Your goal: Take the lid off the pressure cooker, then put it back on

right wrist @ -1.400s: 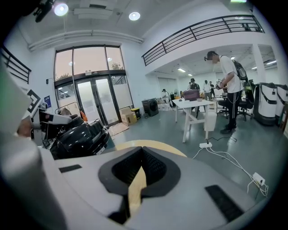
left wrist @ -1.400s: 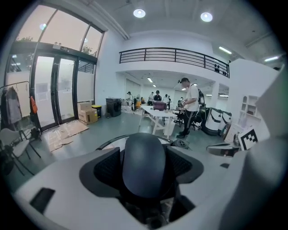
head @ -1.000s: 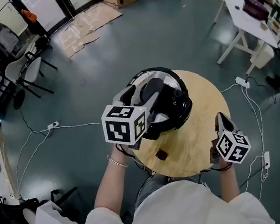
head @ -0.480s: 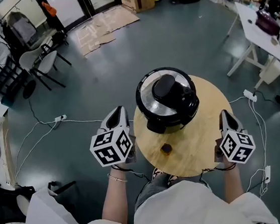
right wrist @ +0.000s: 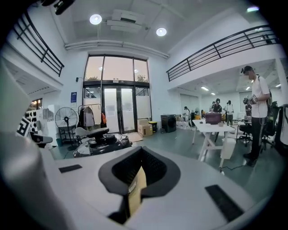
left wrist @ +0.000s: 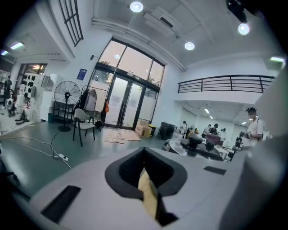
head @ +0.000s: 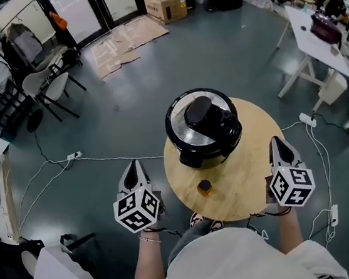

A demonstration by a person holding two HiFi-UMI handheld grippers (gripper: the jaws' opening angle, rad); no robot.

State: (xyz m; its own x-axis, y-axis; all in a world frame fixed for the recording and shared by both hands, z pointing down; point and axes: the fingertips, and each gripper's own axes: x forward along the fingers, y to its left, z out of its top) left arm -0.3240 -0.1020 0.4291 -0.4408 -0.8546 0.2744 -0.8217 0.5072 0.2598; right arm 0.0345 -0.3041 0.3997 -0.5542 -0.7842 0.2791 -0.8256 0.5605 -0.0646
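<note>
**Left tongs drawn back off the cooker, lid on the pot**

Since a second ago the left gripper [head: 133, 166] has come away from above the pressure cooker [head: 204, 143] and now hangs out past the left rim of the round wooden table [head: 249, 174], over the floor. Its jaws have just been closing and now meet with nothing between them. The right gripper [head: 277, 144] hovers at the table's right rim, jaws likewise together and empty. The cooker stands on the far-left part of the tabletop with its lid [head: 180, 128] in place, touched by neither tool.

Judged from how things lie, the lid looks put back, but whether it is turned fully home I cannot tell. If it only rests loose, a knock would shift it. The cooker also sits close to the table's edge, so a shove from shut jaws on another approach could slide it toward the drop. A small dark and yellow object [head: 204, 187] lies near the front rim, where a passing arm might sweep it off.

Only the head view shows both tools well apart from the pot. The two gripper views show instead the pads pressed flat together, and the cooker from the side, which the steep overhead look does not give.
</note>
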